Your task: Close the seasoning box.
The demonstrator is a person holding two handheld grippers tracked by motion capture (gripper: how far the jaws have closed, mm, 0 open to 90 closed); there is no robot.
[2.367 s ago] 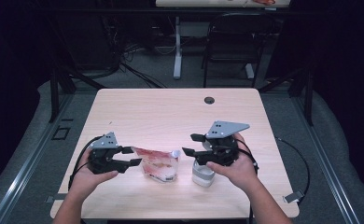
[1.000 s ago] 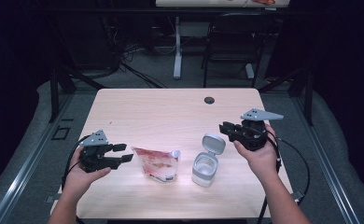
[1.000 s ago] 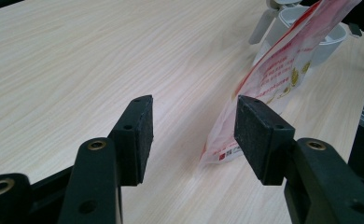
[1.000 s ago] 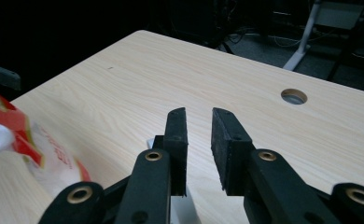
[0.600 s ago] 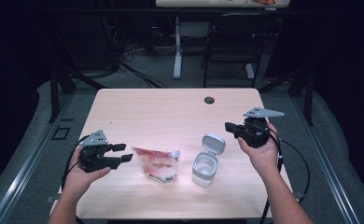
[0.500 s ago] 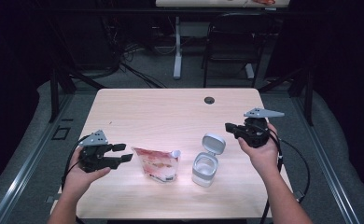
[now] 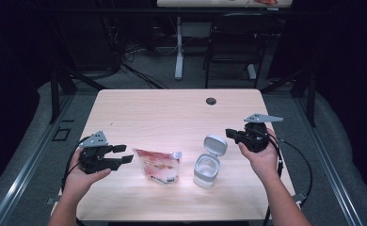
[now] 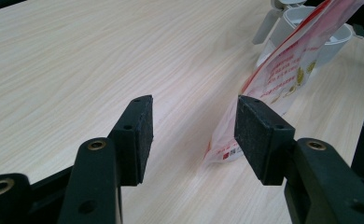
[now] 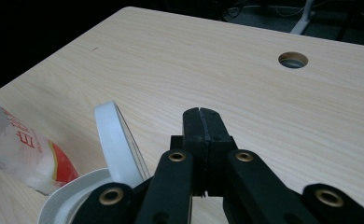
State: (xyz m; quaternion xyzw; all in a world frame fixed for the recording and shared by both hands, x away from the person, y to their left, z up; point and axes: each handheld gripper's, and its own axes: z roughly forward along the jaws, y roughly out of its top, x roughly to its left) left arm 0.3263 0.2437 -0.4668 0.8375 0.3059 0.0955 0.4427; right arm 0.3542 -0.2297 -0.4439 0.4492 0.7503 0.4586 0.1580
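Black jaws shut and empty: the right hand-held gripper (image 7: 234,134) had drawn back from the white container (image 7: 207,165).
Its flip lid (image 7: 216,144) stood open, so the opening step looked finished. The left hand-held gripper (image 7: 123,154), jaws apart, had eased slightly left but stayed beside the red-printed pouch (image 7: 159,165) lying on the table (image 7: 163,113) next to the container, probably the next thing to grasp.

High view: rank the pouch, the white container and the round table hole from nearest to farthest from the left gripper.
From the left gripper, at the table's left:
1. Pouch, just to its right, lying in front of the open jaws.
2. White container, lid flipped open, right of the pouch.
3. Table hole, near the far edge, toward the right.
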